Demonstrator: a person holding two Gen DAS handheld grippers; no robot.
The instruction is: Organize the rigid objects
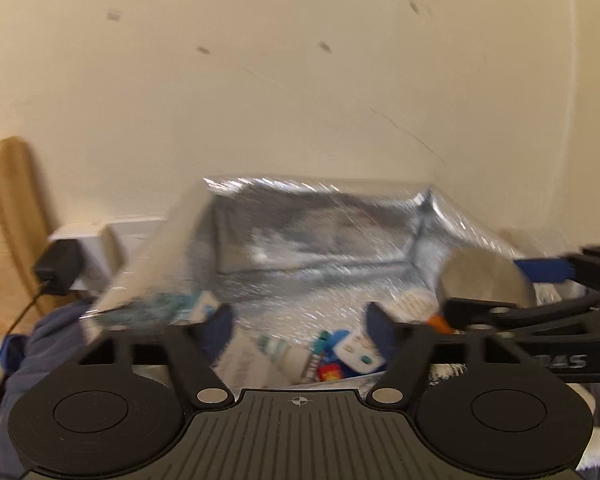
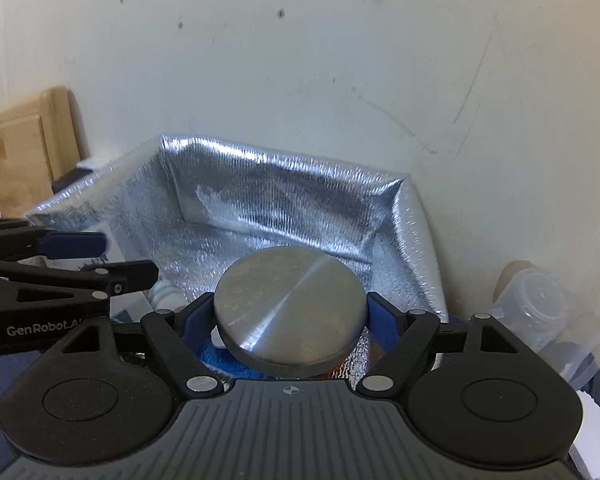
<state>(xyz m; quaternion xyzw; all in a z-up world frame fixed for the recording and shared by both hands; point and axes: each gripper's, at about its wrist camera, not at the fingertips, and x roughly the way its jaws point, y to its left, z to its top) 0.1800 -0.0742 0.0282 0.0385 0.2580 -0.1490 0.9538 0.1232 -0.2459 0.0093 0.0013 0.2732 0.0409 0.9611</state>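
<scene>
An open silver foil-lined bag (image 1: pixel 320 200) (image 2: pixel 300 192) stands against the cream wall. My right gripper (image 2: pixel 290 314) is shut on a round tin with a brushed metal top (image 2: pixel 290 304), its blue pads pressing on both sides, low over the bag's near right part. From the left wrist view that tin (image 1: pixel 484 276) and the right gripper (image 1: pixel 500 290) come in from the right. My left gripper (image 1: pixel 300 324) is open, nothing between its fingers, over small packets in the bag, among them a white and blue box (image 1: pixel 356 350). In the right wrist view the left gripper (image 2: pixel 108 258) reaches in from the left.
A wooden board (image 1: pixel 4 220) leans on the wall at the left, with a black plug in a white socket (image 1: pixel 56 268) beside it. Dark blue cloth (image 1: pixel 40 344) lies under the bag's left side. A clear plastic container (image 2: pixel 536 304) sits right of the bag.
</scene>
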